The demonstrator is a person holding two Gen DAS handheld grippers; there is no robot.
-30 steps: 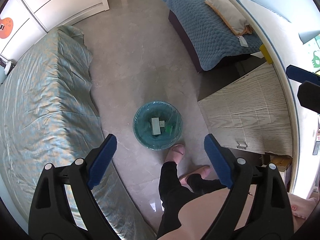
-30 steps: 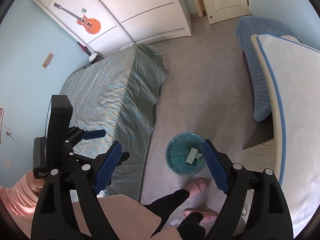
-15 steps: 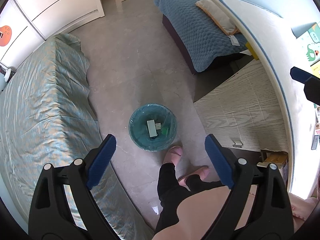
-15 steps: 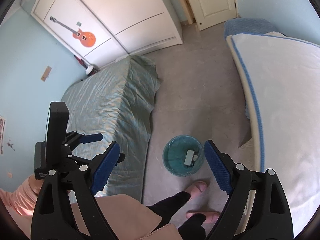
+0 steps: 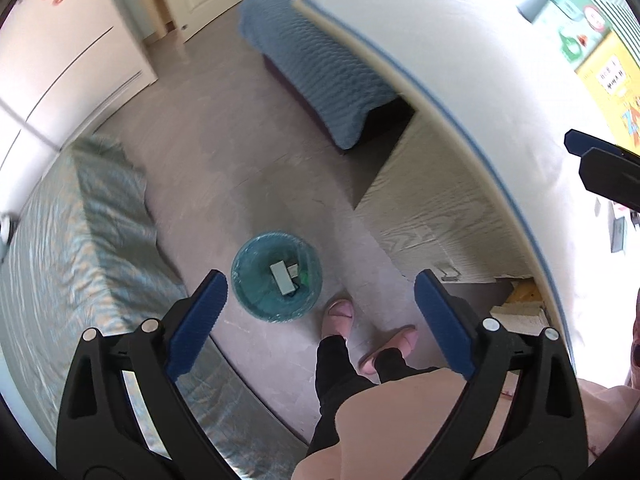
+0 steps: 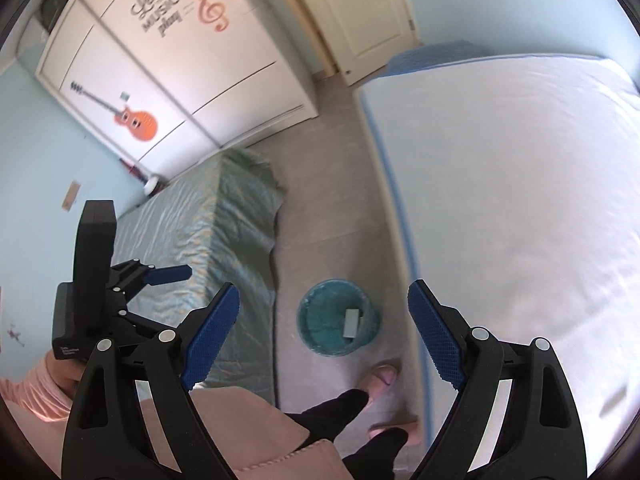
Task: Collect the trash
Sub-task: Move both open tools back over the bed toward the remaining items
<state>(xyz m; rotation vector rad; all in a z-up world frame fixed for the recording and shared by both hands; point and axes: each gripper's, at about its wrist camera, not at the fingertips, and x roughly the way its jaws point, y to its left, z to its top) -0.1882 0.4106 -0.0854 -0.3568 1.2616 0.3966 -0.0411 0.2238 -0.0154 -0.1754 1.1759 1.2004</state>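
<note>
A round teal-lined trash bin (image 5: 276,276) stands on the grey floor; it also shows in the right wrist view (image 6: 338,316). Inside lie a grey box (image 5: 281,277), a small pale piece and a green scrap (image 5: 305,278). My left gripper (image 5: 320,320) is open and empty, held high above the bin. My right gripper (image 6: 324,336) is open and empty, also high above the floor. The left gripper also shows in the right wrist view (image 6: 160,280). The right gripper's blue tip (image 5: 588,146) shows at the left wrist view's right edge.
A bed with a green-gold cover (image 5: 72,248) lies left of the bin. A white table top with a blue edge (image 6: 520,208) is at the right, above a wood-grain cabinet (image 5: 436,216). A blue quilted bed (image 5: 320,60) is beyond. The person's pink slippers (image 5: 338,312) stand beside the bin.
Both grippers have risen and tilted up toward the white table top, so the bin looks smaller and lower in view. Both stay open and empty.
</note>
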